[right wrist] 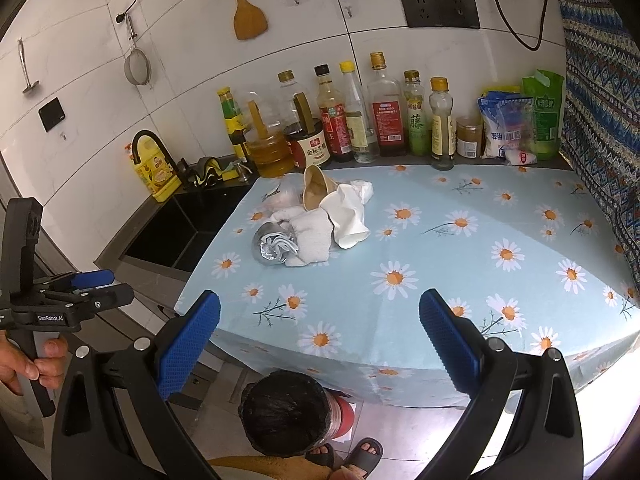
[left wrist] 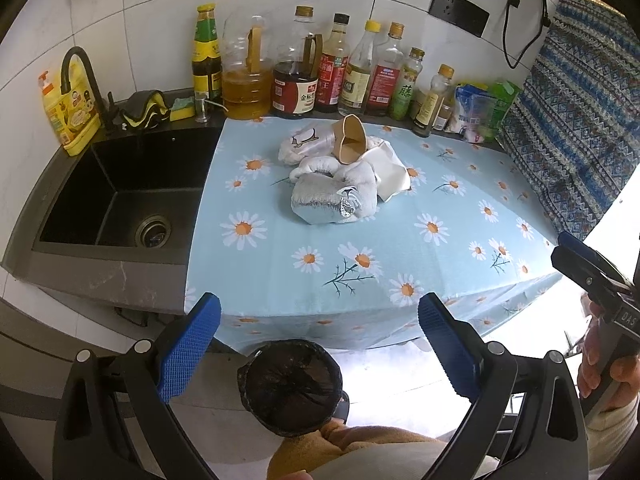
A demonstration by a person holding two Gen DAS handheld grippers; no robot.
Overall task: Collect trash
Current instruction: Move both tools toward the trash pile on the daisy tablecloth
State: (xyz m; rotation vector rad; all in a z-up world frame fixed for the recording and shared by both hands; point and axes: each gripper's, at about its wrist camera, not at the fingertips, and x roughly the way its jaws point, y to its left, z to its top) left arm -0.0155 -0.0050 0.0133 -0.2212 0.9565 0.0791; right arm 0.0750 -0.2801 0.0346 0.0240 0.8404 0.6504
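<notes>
Left gripper (left wrist: 319,346) released, jaws wide, nothing between. Right gripper (right wrist: 319,346) same, spread and empty. Trash pile (left wrist: 340,172) on table (left wrist: 440,256) at 12 o'clock from both: paper cup (left wrist: 352,140), foil wad (left wrist: 320,204), crumpled tissues. Lined trash bin (left wrist: 291,386) on floor at 6 o'clock, below table edge. Sink drain (left wrist: 153,231) visible in left view only; wooden spatula (right wrist: 249,12) and strainer (right wrist: 138,65) on wall in right view only.
</notes>
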